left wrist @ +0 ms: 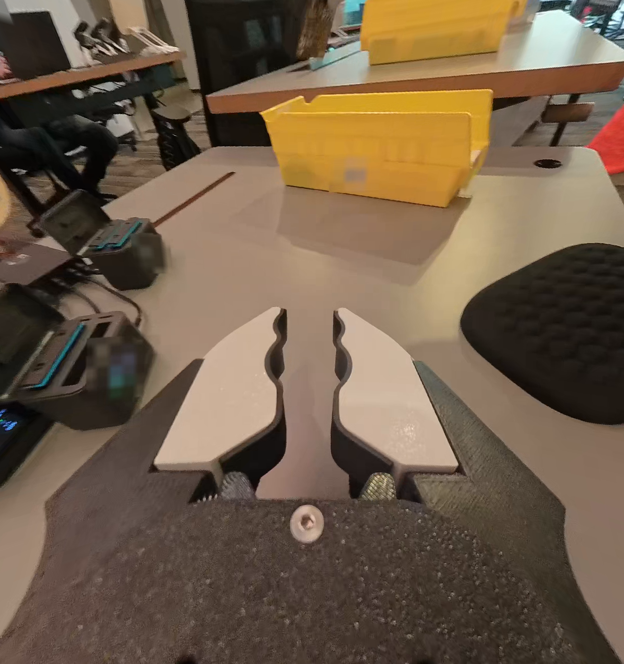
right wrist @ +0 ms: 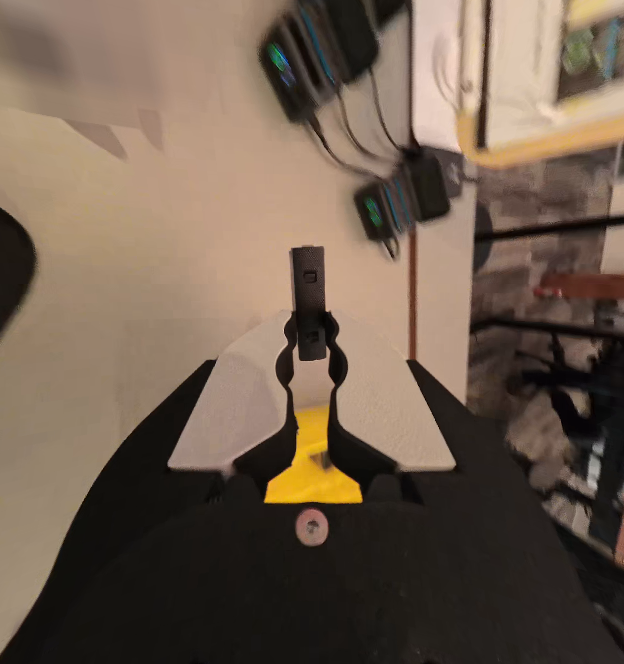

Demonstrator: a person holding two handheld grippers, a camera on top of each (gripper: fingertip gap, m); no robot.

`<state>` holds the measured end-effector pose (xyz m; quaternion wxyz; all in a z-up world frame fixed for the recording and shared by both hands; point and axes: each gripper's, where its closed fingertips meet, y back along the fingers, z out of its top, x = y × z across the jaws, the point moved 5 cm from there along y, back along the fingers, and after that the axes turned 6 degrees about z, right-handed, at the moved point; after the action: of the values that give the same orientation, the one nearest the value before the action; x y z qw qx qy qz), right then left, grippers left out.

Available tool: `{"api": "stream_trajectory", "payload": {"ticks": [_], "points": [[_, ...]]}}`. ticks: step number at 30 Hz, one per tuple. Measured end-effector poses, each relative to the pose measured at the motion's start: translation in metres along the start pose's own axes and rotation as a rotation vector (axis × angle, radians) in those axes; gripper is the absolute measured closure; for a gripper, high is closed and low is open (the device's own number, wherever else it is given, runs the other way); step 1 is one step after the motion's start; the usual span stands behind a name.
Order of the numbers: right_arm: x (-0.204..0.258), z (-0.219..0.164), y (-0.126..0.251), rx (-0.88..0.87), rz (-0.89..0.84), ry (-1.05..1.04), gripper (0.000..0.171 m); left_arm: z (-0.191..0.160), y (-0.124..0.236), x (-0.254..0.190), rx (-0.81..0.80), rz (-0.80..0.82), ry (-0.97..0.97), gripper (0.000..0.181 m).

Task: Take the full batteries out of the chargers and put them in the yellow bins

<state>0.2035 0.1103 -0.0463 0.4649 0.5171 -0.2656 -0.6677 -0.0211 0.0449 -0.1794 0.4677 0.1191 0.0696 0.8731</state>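
over the yellow bin (right wrist: 312, 487), right hand-held gripper (right wrist: 311, 316) pinching a battery (right wrist: 308, 284), left hand-held gripper (left wrist: 309, 312) parted, empty

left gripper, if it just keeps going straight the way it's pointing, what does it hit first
Most likely the yellow bin. The left gripper is open and empty, with only bare table between; depth is hard to judge.
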Motion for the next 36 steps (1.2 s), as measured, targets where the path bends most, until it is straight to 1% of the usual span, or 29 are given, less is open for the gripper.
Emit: {"api": "stream_trajectory", "payload": {"ticks": [2,4,8,11,17,22,29,36], "points": [[-0.027,-0.042,0.018,0.07,-0.039,-0.055,0.157,0.002,0.002,0.005,-0.018,0.032,-0.009,0.157],[-0.042,-0.085,0.023,0.151,-0.034,-0.1,0.157,0.003,0.003,0.008,-0.031,0.055,-0.008,0.157],[-0.042,-0.154,0.004,0.288,0.066,-0.166,0.157,0.001,0.002,0.012,-0.026,0.091,-0.023,0.158],[-0.032,-0.183,-0.017,0.346,0.144,-0.202,0.157,-0.003,0.002,0.016,-0.015,0.11,-0.022,0.158],[-0.017,-0.204,-0.054,0.363,0.237,-0.237,0.157,-0.006,0.001,0.024,-0.005,0.15,-0.018,0.16],[-0.012,-0.214,-0.076,0.371,0.268,-0.244,0.157,-0.005,0.004,0.029,-0.018,0.187,-0.014,0.165],[-0.01,-0.222,-0.094,0.384,0.251,-0.226,0.156,-0.009,0.004,0.034,-0.002,0.212,-0.028,0.165],[-0.02,-0.224,-0.095,0.426,0.185,-0.226,0.151,-0.012,0.002,0.034,0.013,0.213,-0.035,0.165]]}}
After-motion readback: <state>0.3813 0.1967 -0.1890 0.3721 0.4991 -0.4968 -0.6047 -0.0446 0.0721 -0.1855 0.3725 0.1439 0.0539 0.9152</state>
